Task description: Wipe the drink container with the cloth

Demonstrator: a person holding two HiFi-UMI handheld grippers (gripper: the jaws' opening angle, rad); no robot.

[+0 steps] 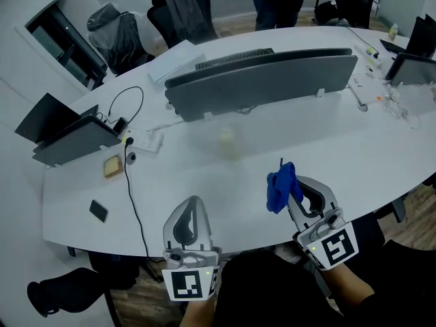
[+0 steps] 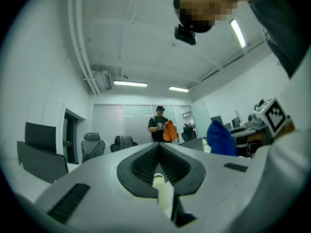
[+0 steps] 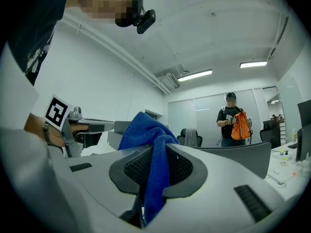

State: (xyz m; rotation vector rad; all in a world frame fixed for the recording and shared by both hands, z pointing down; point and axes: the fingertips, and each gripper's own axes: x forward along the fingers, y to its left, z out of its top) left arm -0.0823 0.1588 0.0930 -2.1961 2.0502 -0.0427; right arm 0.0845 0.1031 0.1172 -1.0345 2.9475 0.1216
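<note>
While your right gripper [image 1: 297, 184] clamps the limp cloth [image 1: 278, 191], your left gripper [image 1: 193, 200] rides jaws together, empty | drink container [image 1: 228, 144] upright on table [image 1: 327, 135] ahead, untouched | likely light, smooth, tippy: grip mid-body.

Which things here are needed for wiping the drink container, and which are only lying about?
Needed: blue cloth, clamped in the right gripper; pale drink container; left gripper, shut, empty.
Lying about: laptop, phone, black cable, grey divider.
</note>
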